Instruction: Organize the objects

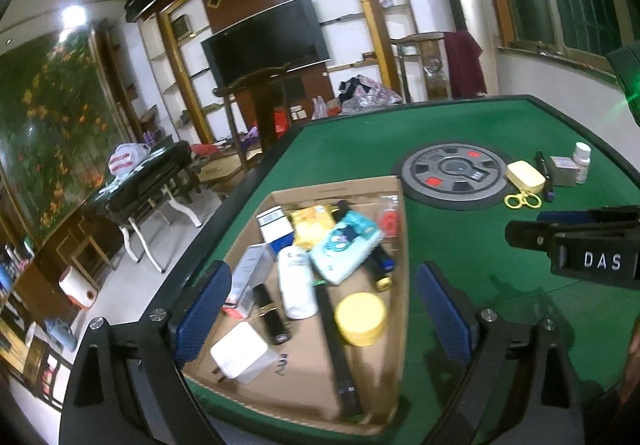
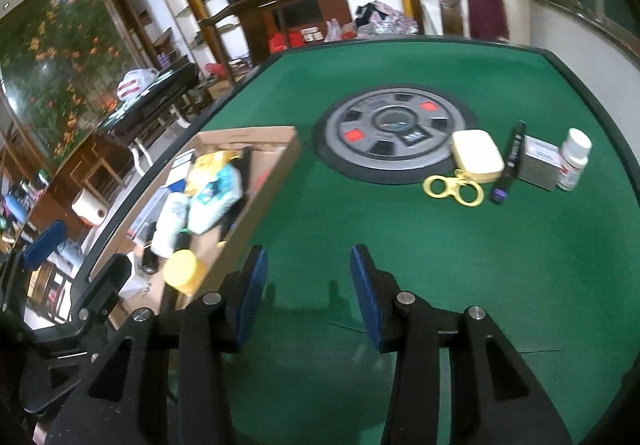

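a cardboard box [image 1: 394,201] sits on the table [image 2: 400,245] at its left edge, left of the round centre plate [image 2: 394,137]. in the box lie a charger [image 1: 240,353], a bottle [image 1: 296,281], a round tin [image 1: 360,319], a tissue pack [image 1: 344,245] and a long remote [image 1: 338,341]. right of the plate, in a row: a small case [image 2: 478,153] with scissors [image 2: 454,189] before it, a pen [image 2: 510,161], a small box [image 2: 538,165], a pill bottle [image 2: 574,159].

Green felt table [image 2: 400,245], cardboard box [image 1: 384,181], scissors [image 2: 454,186], bottle [image 2: 575,159]

Empty right gripper [image 2: 308,293] above green table [image 2: 400,245].
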Demonstrator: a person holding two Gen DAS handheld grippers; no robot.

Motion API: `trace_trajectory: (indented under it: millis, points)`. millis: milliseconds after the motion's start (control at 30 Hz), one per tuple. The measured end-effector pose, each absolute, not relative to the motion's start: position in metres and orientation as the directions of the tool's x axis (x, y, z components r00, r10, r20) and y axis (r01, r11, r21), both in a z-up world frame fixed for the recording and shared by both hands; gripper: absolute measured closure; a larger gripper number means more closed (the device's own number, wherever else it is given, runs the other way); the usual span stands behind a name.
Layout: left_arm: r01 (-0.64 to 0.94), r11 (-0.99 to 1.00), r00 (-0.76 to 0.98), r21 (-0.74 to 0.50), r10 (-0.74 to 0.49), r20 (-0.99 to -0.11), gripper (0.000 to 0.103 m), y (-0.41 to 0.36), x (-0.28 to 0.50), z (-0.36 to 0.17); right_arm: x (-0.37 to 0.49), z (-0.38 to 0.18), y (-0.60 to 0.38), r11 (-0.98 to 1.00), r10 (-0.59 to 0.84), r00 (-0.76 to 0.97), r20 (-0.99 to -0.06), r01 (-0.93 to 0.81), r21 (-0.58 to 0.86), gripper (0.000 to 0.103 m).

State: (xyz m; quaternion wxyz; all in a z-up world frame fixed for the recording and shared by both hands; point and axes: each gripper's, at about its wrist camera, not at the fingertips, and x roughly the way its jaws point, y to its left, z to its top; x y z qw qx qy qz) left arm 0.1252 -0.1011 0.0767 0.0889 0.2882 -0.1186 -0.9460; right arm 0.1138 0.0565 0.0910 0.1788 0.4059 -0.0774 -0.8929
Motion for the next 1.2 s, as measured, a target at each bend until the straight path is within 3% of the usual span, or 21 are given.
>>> trace_trajectory:
  millis: [267,400,500,633,1200]
  points:
    - [0.075,-0.961,-0.839,0.265,-0.204,-0.504,0.012,-0.075,0.121,0.079,0.104,0.079,0.085,-0.933,-0.358,-0.604,-0.712,0.204,0.296,0.061]
    - [0.132,-0.978,-0.889,0.162,-0.189,-0.418,0.001,-0.086,0.134,0.096,0.106,0.076,0.073,-0.937,-0.348,-0.601,-0.719,0.225,0.266,0.061]
    - [0.212,-0.971,-0.900,0.107,-0.237,-0.365,0.001,-0.105,0.144,0.108,0.110,0.076,0.057,-0.935,-0.353,-0.601,-0.717,0.256,0.247,0.061]
    - [0.314,-0.940,-0.882,0.130,-0.340,-0.327,0.001,-0.124,0.153,0.111,0.119,0.076,0.037,-0.926,-0.373,-0.598,-0.710,0.290,0.242,0.061]
    - [0.356,-0.934,-0.841,0.027,-0.333,-0.427,0.001,-0.186,0.163,0.092,0.154,0.080,-0.045,-0.922,-0.298,-0.635,-0.713,0.384,0.043,0.061]
